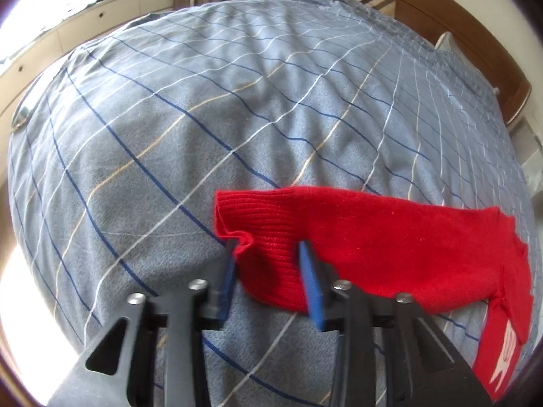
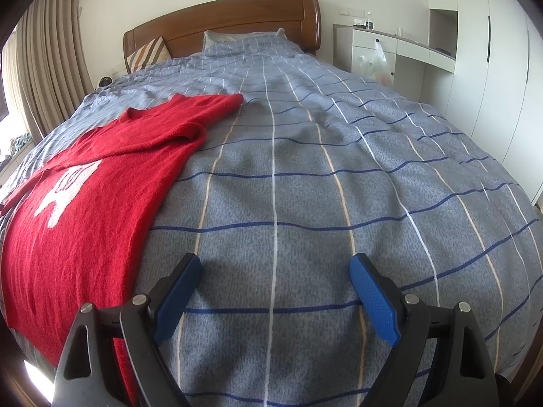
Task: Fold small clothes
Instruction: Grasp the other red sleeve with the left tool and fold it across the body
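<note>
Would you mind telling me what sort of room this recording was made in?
Almost certainly a home bedroom. A bed with a blue checked duvet fills both views, backed by a wooden headboard with a striped pillow against it, and white built-in wardrobes line one wall.

Red sweater [image 2: 85, 183] on checked bed [image 2: 305, 186]

A small red knitted sweater [image 2: 85, 203] lies spread flat on the bed's blue-grey checked cover, front up, with a white figure knitted into its chest. One sleeve is folded across the body near the neckline, while the other stretches out sideways, its ribbed cuff [image 1: 258, 234] slightly rumpled and raised at the end. The hem reaches the near edge of the bed, the neck pointing toward the headboard.
</note>
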Demonstrator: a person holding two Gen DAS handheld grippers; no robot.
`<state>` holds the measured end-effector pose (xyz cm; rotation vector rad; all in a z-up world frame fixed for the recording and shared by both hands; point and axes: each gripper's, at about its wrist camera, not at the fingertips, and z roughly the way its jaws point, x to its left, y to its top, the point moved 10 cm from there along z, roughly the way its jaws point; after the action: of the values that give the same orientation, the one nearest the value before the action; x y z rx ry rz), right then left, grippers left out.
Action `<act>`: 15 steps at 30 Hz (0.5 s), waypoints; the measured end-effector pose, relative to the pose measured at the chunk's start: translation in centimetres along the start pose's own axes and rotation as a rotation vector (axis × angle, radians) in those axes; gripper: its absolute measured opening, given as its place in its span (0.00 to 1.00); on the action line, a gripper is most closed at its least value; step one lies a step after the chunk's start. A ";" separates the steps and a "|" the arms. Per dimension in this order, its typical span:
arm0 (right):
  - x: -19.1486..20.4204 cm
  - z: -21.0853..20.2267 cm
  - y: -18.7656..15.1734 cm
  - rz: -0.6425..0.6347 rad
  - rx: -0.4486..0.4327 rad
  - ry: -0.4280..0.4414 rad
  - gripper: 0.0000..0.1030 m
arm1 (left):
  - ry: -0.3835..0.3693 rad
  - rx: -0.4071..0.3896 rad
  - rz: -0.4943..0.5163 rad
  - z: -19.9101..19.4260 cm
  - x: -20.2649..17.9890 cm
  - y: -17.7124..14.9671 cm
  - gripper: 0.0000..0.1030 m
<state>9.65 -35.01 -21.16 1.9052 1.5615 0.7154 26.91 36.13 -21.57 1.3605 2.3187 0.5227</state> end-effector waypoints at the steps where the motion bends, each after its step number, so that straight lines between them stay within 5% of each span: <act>1: 0.0 0.0 0.0 0.000 0.000 0.000 0.86 | 0.004 -0.008 0.005 -0.3 -0.2 0.3 0.09; 6: 0.0 0.0 -0.1 0.009 0.001 0.011 0.86 | -0.041 -0.155 0.087 -6.6 -4.8 3.9 0.06; 10: -0.1 0.0 0.0 0.018 0.005 0.020 0.86 | -0.205 -0.244 0.239 -13.0 -14.7 6.2 0.06; 15: -0.2 -0.1 0.1 0.021 0.005 0.026 0.86 | -0.399 -0.266 0.480 -18.2 -29.4 3.6 0.06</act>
<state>9.64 -35.19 -21.03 1.9256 1.5624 0.7485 33.30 9.79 0.17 1.7052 1.5497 0.6068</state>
